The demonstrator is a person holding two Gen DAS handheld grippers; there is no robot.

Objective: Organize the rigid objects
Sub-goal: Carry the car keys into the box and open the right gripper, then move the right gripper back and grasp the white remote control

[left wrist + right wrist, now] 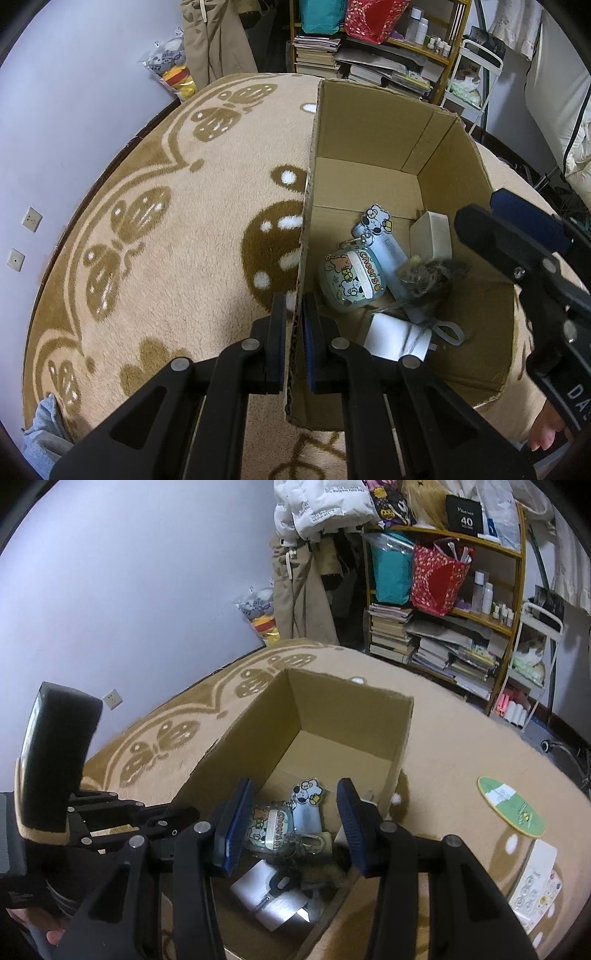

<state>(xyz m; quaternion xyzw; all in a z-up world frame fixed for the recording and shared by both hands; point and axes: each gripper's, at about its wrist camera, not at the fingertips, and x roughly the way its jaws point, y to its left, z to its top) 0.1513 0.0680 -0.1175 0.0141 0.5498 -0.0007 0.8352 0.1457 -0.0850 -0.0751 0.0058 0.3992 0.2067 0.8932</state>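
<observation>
Cardboard box (369, 147) stands open on a patterned beige rug (166, 229), and its left wall sits pinched between the jaws of the left gripper (294, 325), which are closed tight on the cardboard edge. That hold probably serves to keep the light box from sliding or tipping while things go in.

Inside, at the near end of the floor, lie a round blue case marked "cheers" (351, 278) with a cartoon dog charm (376, 218) just beyond it, a pale block (432, 232) to the right, a dark tangle of cord (428, 277) between them, and a white flat packet (395, 336) nearest.

Over that pile hangs the right gripper (295, 827), its jaws apart with nothing between them, so it looks ready to fetch more. Candidates lie on the rug to the right of the box: a green-and-white round disc (511, 806) and a white card (535, 882) nearer.
</observation>
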